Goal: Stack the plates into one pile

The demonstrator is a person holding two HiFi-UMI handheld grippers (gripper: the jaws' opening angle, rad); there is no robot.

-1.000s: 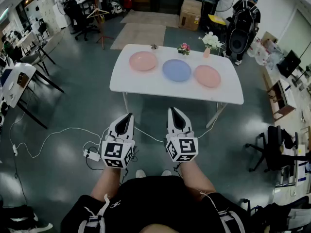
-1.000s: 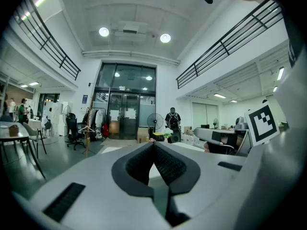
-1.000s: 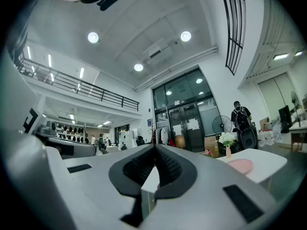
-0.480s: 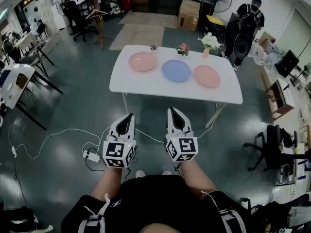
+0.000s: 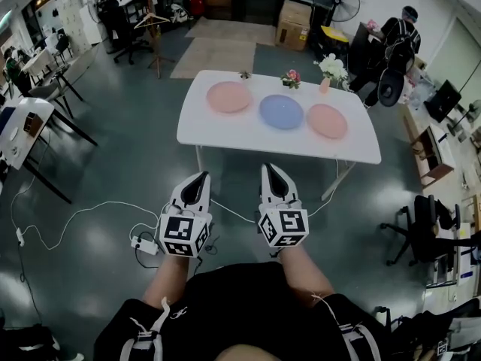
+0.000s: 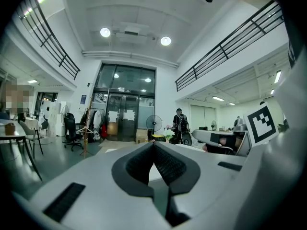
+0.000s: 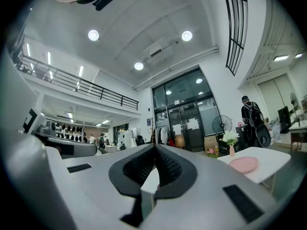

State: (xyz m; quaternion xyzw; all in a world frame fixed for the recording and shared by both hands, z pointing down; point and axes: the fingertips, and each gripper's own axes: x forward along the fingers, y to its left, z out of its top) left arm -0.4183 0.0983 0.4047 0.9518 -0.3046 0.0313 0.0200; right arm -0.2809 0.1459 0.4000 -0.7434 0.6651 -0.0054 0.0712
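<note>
Since a second ago the white table (image 5: 225, 130) has drawn a little nearer and slid right in the head view, and the person at the back (image 5: 398, 51) has stepped right and now bends over a desk. On the table three plates lie in a row, apart from one another and not yet stacked: a pink plate (image 5: 228, 97) on the left, a blue plate (image 5: 282, 112) in the middle and a second pink plate (image 5: 327, 121) on the right. Well short of the table, over the grey floor, the left tongs (image 5: 201, 176) and the right tongs (image 5: 269, 168) are held side by side, pointing level toward it. Both have their jaws closed tip to tip with nothing between them. Along the far edge stand a white bouquet (image 5: 328, 69) and smaller pink flowers (image 5: 291, 78).
</note>
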